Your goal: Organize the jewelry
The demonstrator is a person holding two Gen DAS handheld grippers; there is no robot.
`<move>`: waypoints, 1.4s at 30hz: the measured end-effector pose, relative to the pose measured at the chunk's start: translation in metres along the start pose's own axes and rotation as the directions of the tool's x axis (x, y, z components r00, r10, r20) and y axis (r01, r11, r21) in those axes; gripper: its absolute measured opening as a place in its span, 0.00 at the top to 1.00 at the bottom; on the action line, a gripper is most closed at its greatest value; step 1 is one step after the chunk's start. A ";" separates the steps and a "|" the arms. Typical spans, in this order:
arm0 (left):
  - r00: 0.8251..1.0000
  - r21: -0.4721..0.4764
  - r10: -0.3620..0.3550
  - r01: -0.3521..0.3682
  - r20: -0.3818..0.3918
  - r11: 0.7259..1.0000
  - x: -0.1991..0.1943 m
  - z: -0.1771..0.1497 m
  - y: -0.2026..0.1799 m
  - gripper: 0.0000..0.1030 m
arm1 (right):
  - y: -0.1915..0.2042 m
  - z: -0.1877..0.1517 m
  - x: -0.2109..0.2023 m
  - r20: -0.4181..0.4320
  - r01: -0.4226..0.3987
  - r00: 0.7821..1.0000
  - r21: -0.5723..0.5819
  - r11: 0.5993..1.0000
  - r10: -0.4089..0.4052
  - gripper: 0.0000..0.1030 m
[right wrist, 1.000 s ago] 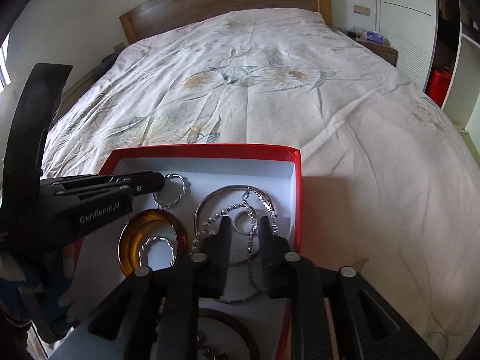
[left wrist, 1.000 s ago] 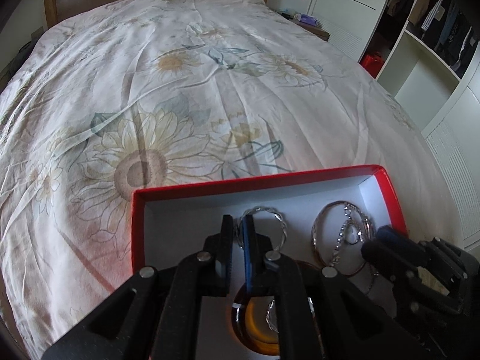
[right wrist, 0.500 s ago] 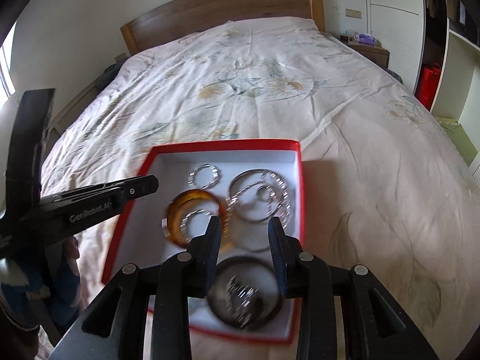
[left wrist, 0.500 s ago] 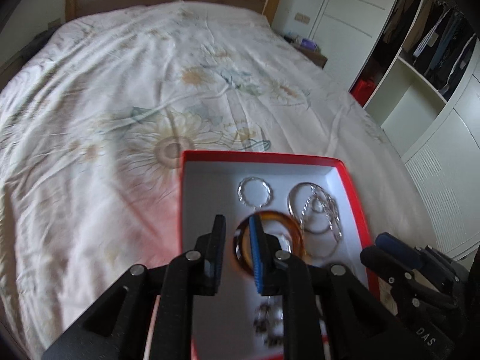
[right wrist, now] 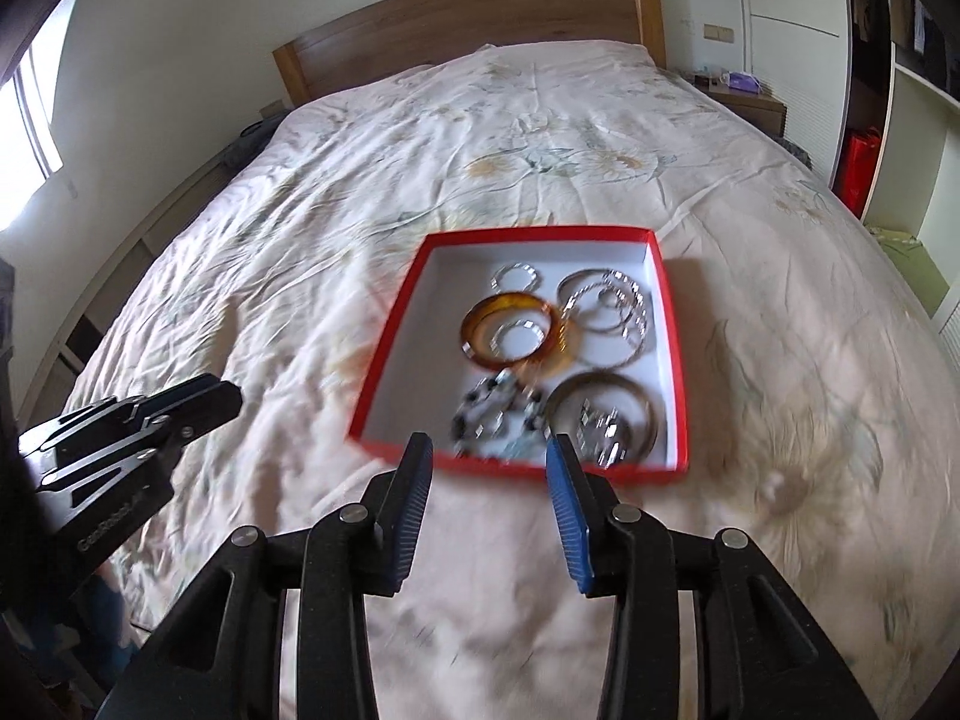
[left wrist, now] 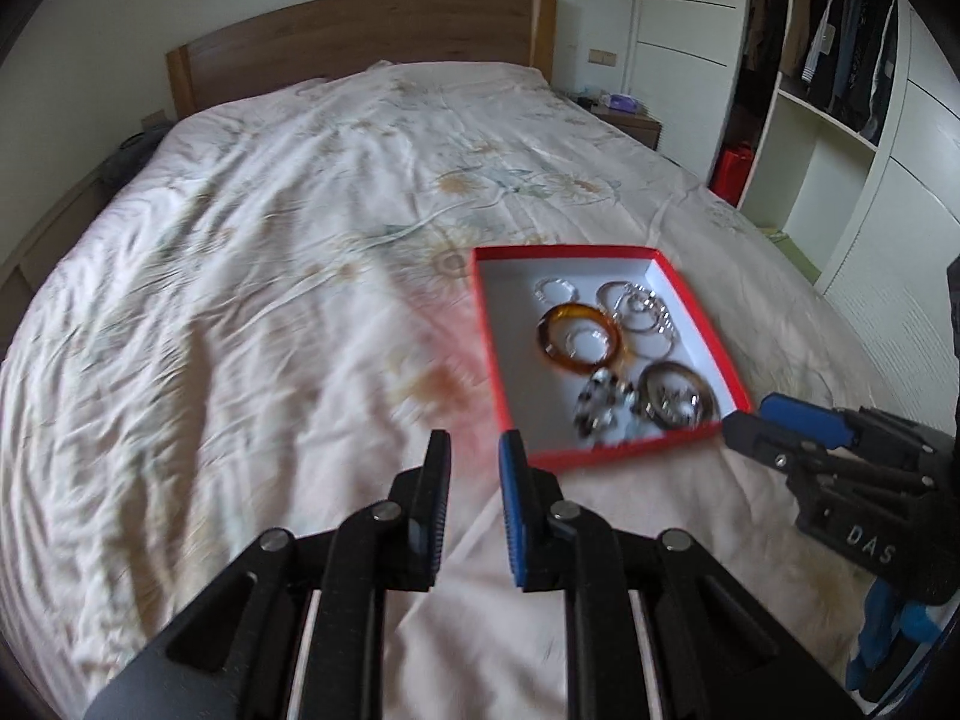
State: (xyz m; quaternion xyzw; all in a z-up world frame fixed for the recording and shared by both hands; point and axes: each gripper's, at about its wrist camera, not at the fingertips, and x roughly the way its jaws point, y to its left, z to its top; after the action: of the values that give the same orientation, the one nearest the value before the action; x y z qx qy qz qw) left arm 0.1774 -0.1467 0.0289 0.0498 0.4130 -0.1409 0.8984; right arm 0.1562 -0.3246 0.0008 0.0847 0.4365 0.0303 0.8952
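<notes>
Both claws hover empty, short of the shallow red cardboard box (right wrist: 672, 354) of jewelry.
Left claw (left wrist: 474, 450) narrowly parted, right claw (right wrist: 489, 456) spread wide: judged best, clear the near rim, then pinch one piece only.

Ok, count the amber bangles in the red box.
1. The amber bangle lies mid-box in the red box, left of the silver hoops. Blur could hide another among the tangled pieces.

Soft daylight from window (right wrist: 36, 114), motion blur, fisheye-warped edges
</notes>
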 end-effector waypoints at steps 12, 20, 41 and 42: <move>0.999 -0.059 0.042 -0.043 -0.015 0.997 -0.068 -0.047 0.036 0.74 | 0.046 -0.039 -0.050 0.024 -0.007 1.000 -0.019 1.000 0.008 0.51; 0.997 -0.092 0.064 -0.061 0.033 0.994 -0.105 -0.068 0.061 0.70 | 0.078 -0.059 -0.073 0.050 0.007 0.999 -0.053 0.999 -0.004 0.44; 0.986 -0.119 0.098 -0.082 0.136 0.990 -0.154 -0.115 0.094 0.65 | 0.109 -0.093 -0.101 0.067 0.047 0.997 -0.105 0.993 -0.040 0.37; 0.986 -0.119 0.098 -0.081 0.136 0.989 -0.155 -0.117 0.094 0.64 | 0.108 -0.095 -0.102 0.067 0.047 0.997 -0.106 0.993 -0.040 0.37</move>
State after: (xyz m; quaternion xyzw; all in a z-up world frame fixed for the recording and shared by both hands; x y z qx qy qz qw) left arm 0.0243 0.0003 0.0673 0.0071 0.3532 -0.0798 0.9321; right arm 0.0208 -0.2191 0.0414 0.0276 0.4068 0.0315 0.9125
